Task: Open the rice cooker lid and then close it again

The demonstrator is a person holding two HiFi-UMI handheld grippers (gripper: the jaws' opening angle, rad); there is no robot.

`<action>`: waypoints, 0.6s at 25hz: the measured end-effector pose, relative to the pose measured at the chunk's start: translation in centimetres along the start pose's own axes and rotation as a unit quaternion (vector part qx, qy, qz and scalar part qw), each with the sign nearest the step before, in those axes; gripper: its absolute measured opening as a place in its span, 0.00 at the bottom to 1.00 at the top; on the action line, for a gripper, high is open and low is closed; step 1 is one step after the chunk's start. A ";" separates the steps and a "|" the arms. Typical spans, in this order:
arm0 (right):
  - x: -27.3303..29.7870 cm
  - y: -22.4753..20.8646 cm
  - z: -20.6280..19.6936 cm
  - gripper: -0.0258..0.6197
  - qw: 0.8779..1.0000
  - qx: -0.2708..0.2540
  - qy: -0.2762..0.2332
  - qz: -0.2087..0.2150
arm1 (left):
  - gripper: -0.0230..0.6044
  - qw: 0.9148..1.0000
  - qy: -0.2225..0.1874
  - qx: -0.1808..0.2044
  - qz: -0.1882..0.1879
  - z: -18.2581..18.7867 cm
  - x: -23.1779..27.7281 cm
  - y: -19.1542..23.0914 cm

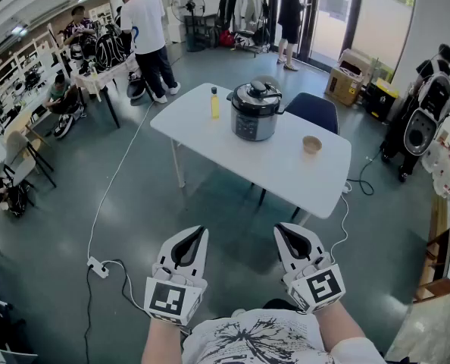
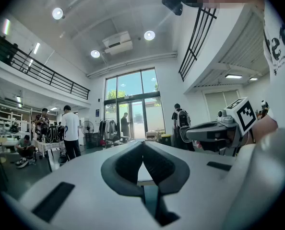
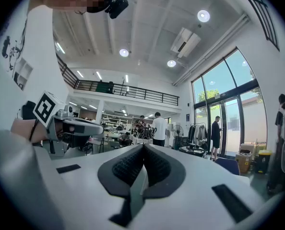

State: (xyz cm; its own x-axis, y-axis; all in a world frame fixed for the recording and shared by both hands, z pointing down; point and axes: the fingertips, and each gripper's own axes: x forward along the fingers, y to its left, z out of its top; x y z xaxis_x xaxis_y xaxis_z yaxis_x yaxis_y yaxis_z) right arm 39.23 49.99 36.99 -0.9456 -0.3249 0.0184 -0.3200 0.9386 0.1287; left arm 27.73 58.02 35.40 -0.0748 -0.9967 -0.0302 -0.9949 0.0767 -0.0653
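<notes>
Shut on nothing, the white left claw (image 1: pixel 198 235) and white right claw (image 1: pixel 282 230) are held level and well apart from the lid-closed, round black-and-silver rice cooker (image 1: pixel 255 111) set on the white rectangular table (image 1: pixel 285 165), presumably because the approach is not yet begun.

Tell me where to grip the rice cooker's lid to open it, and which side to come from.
Probably the black handle raised on top of the closed lid: the only part standing proud of the dome. Come down from above at the table's near edge; nothing stands between that edge and the rice cooker.
</notes>
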 end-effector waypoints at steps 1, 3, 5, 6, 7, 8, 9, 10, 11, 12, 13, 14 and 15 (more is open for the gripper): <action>0.1 0.0 -0.1 0.06 1.000 0.002 -0.003 0.001 | 0.06 1.000 0.003 0.002 -0.001 -0.2 0.1 0.0; 0.3 -0.1 -0.2 0.06 1.000 0.003 -0.006 0.003 | 0.06 1.000 0.012 0.007 -0.002 -0.7 0.4 0.1; 0.6 -0.3 -0.4 0.06 1.000 0.001 -0.004 0.003 | 0.06 1.000 0.019 0.011 -0.003 -1.0 0.8 0.2; 0.7 -0.4 -0.5 0.06 1.000 0.001 -0.003 0.002 | 0.06 1.000 0.015 0.010 -0.003 -0.9 0.9 0.2; 0.8 -0.5 -0.6 0.06 1.000 0.001 0.000 0.001 | 0.06 1.000 0.011 0.009 -0.003 -0.7 1.1 0.2; 1.0 -0.5 -0.7 0.06 1.000 0.002 0.002 0.001 | 0.06 1.000 0.008 0.007 -0.003 -0.6 1.1 0.3; 1.1 -0.5 -0.8 0.06 1.000 0.002 0.004 0.000 | 0.06 1.000 0.008 0.006 -0.003 -0.6 1.1 0.4; 1.2 -0.4 -0.9 0.06 1.000 0.003 0.005 -0.001 | 0.06 1.000 0.009 0.006 -0.003 -0.7 1.1 0.5; 1.4 -0.4 -1.0 0.06 1.000 0.005 0.008 -0.002 | 0.06 1.000 0.010 0.006 -0.003 -0.8 1.1 0.6; 1.6 -0.3 -1.2 0.06 1.000 0.009 0.010 -0.003 | 0.06 1.000 0.012 0.005 -0.003 -1.0 1.0 0.7; 1.8 -0.3 -1.3 0.06 1.000 0.012 0.013 -0.004 | 0.06 1.000 0.013 0.003 -0.002 -1.1 1.0 0.9; 2.1 -0.3 -1.4 0.06 1.000 0.016 0.014 -0.005 | 0.06 1.000 0.014 0.001 -0.002 -1.3 1.0 1.1; 2.3 -0.3 -1.4 0.06 1.000 0.021 0.013 -0.005 | 0.06 1.000 0.013 0.000 -0.001 -1.3 1.0 1.2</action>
State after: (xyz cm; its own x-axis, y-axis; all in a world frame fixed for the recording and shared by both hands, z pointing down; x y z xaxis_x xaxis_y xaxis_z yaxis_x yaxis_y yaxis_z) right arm 37.19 48.80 38.37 -0.9409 -0.3359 0.0435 -0.3314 0.9394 0.0874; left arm 26.37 57.07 36.59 -0.0749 -0.9972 -0.0044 -0.9951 0.0751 -0.0648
